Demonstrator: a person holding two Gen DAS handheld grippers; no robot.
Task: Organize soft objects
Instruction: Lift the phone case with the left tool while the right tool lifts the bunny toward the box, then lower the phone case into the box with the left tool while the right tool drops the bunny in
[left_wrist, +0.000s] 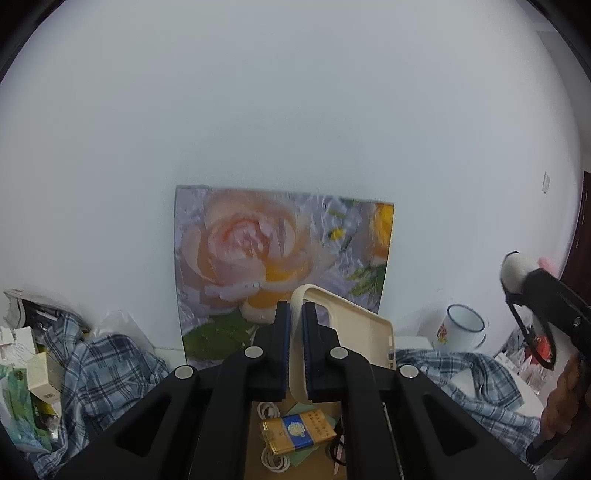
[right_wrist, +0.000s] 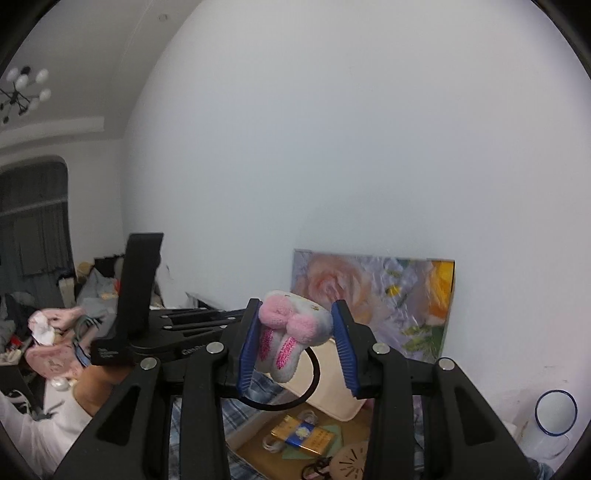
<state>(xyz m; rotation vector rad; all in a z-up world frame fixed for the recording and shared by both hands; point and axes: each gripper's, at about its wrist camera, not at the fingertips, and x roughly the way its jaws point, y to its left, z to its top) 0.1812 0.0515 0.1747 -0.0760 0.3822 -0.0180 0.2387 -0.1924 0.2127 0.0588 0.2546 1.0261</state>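
Note:
My left gripper (left_wrist: 294, 314) is shut on the rim of a cream soft phone case (left_wrist: 354, 332), held up in the air above a cardboard box (left_wrist: 255, 435). My right gripper (right_wrist: 295, 325) is shut on a white and pink plush bunny hair tie (right_wrist: 291, 325), whose black elastic loop (right_wrist: 314, 380) hangs below the fingers. The right gripper with the plush also shows at the right edge of the left wrist view (left_wrist: 517, 277). The phone case shows behind the plush in the right wrist view (right_wrist: 325, 387).
A blue plaid cloth (left_wrist: 110, 369) lies around the box. The box holds a gold and blue packet (left_wrist: 299, 430) and white cables (left_wrist: 273, 461). A flower picture (left_wrist: 280, 266) leans on the wall. A white enamel mug (left_wrist: 461, 328) stands right. Clutter piles at left (left_wrist: 26, 369).

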